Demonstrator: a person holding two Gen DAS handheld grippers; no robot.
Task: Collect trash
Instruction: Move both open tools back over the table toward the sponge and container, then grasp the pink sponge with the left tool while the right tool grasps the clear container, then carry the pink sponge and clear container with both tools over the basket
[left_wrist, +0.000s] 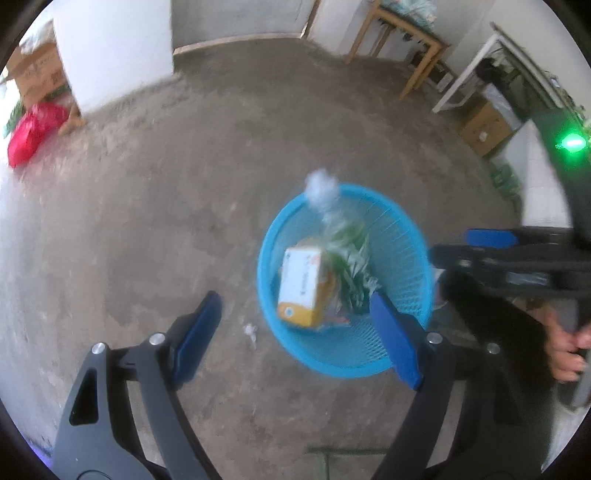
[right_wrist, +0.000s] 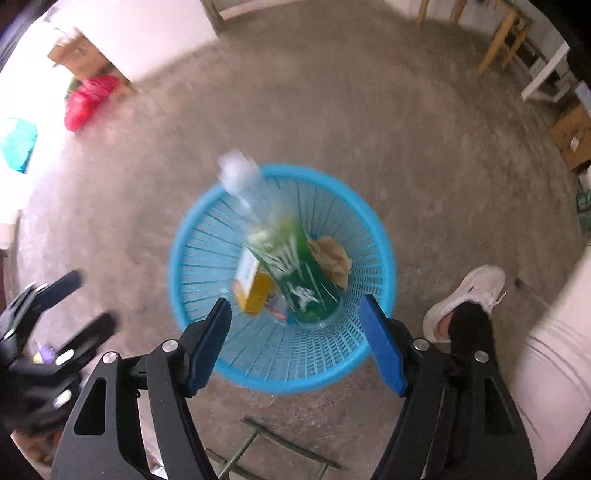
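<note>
The right gripper (right_wrist: 295, 328) stood open and empty, pointing almost straight down over the near rim of the blue basket (right_wrist: 192, 291) on the floor. Just ahead of its fingers a plastic bottle (right_wrist: 291, 266) with a green label lay tilted in the basket, its clear neck poking past the far rim; blur made it hard to tell whether it had settled or was in mid-fall. To the left of the bottle sat a yellow and white box (right_wrist: 251, 288), to its right a crumpled brown paper (right_wrist: 332, 258). The left gripper (left_wrist: 295, 328) was also open with nothing between its fingers, set off to the left of the basket, and a small white scrap (left_wrist: 251, 330) lay on the floor between its fingers, just outside the basket wall. The risks looked plain: the bottle, leaning with its neck over the rim, might tip out or rock the light basket; either gripper, coming down near the rim, could knock it over; and the scrap might be missed, being small and pale.
</note>
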